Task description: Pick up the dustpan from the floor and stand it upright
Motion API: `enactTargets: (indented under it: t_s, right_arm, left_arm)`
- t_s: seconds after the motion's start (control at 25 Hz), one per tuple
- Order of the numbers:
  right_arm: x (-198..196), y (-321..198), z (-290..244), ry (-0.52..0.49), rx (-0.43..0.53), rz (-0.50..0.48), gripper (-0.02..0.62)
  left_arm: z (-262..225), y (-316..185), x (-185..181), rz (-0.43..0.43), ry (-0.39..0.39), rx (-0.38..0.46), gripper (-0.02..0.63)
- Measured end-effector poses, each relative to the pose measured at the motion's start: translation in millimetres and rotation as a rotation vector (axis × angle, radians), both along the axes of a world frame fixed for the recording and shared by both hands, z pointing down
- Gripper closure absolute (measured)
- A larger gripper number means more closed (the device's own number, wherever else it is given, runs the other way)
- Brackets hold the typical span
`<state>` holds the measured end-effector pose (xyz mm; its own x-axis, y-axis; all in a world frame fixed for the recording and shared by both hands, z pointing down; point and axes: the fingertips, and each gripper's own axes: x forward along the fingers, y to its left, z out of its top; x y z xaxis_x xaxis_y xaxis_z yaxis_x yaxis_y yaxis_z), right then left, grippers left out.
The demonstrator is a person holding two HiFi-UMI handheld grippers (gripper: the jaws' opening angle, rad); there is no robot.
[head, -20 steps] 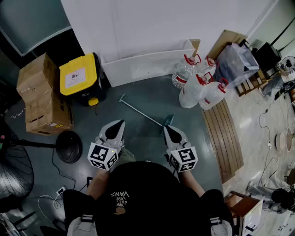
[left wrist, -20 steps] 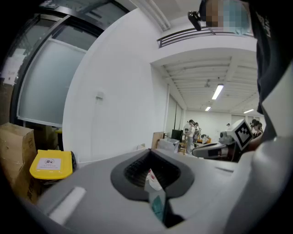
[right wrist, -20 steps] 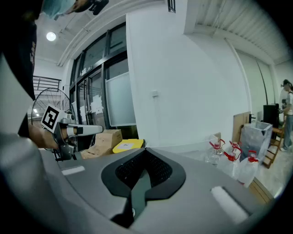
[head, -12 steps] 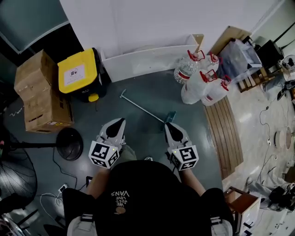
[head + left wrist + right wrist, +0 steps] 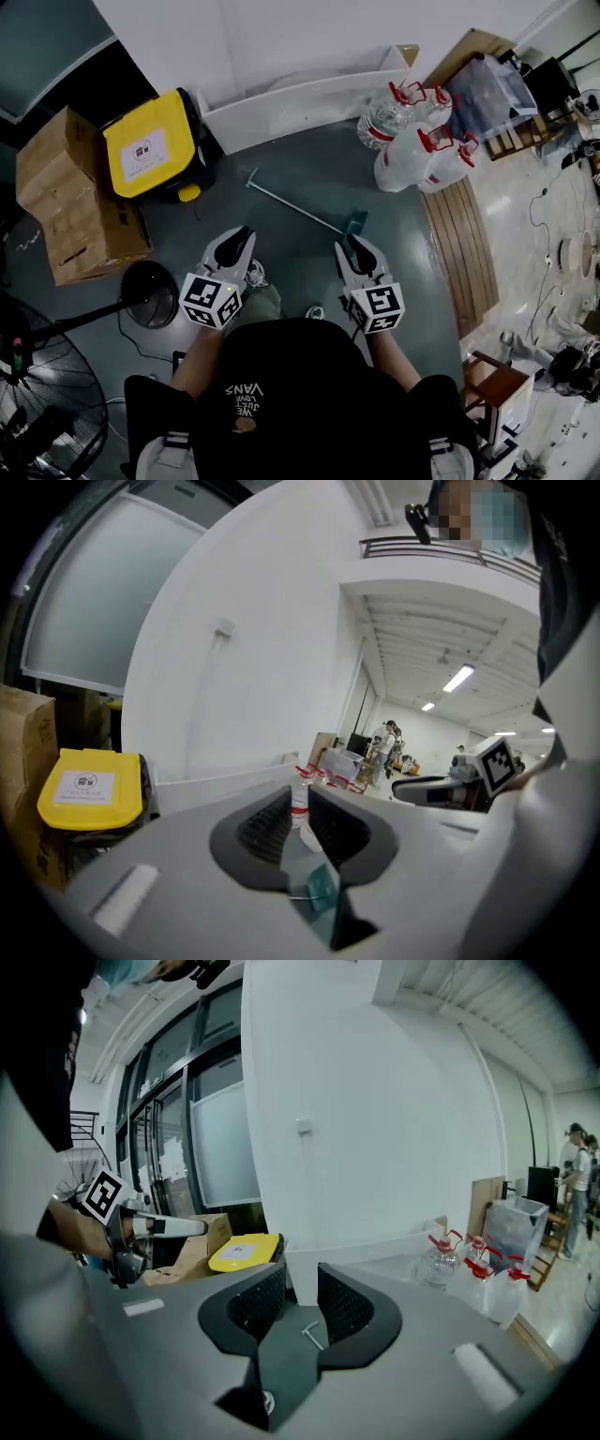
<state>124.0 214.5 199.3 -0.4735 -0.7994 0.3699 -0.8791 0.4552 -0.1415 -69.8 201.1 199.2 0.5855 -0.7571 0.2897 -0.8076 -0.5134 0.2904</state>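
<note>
Teal floor (image 5: 309, 169), white wall (image 5: 281, 37), cardboard boxes (image 5: 66, 206) L.

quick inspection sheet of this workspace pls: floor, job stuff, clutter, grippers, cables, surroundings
surface: grey-green floor, dull, no spills seen.
job's things: dustpan lying flat, long handle toward the wall, teal pan end nearest the person; not yet picked up.
clutter: yellow-lidded bin, cardboard boxes, water jugs, fan.
grippers: left gripper shut, empty; right gripper jaws apart, empty; neither touches the dustpan.
cables: cable on the floor by the fan's base.
surroundings: white wall, wooden slats at right.
</note>
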Motion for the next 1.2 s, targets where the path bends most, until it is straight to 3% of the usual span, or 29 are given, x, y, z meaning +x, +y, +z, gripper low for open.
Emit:
enactTargets:
  t_s: [0.16,0.32,0.6,1.2]
  right_arm:
    - [-18,-26,9,0.0,-0.013,0.052,0.503]
    - [-34,-56,19,0.017,-0.034,0.102,0.483]
    - [-44,-95,50,0.065,-0.088,0.17,0.446]
    - [-17,-166,187,0.156,-0.266,0.064,0.445]
  left_arm:
    - [11,-33,-24,0.029,0.008,-0.032,0.532]
    - [26,-67,-48,0.059,0.017,-0.081,0.457]
    - [62,-113,-68,0.112,0.027,-0.162,0.434]
    - [197,-176,-50,-0.008,0.063,-0.405,0.403]
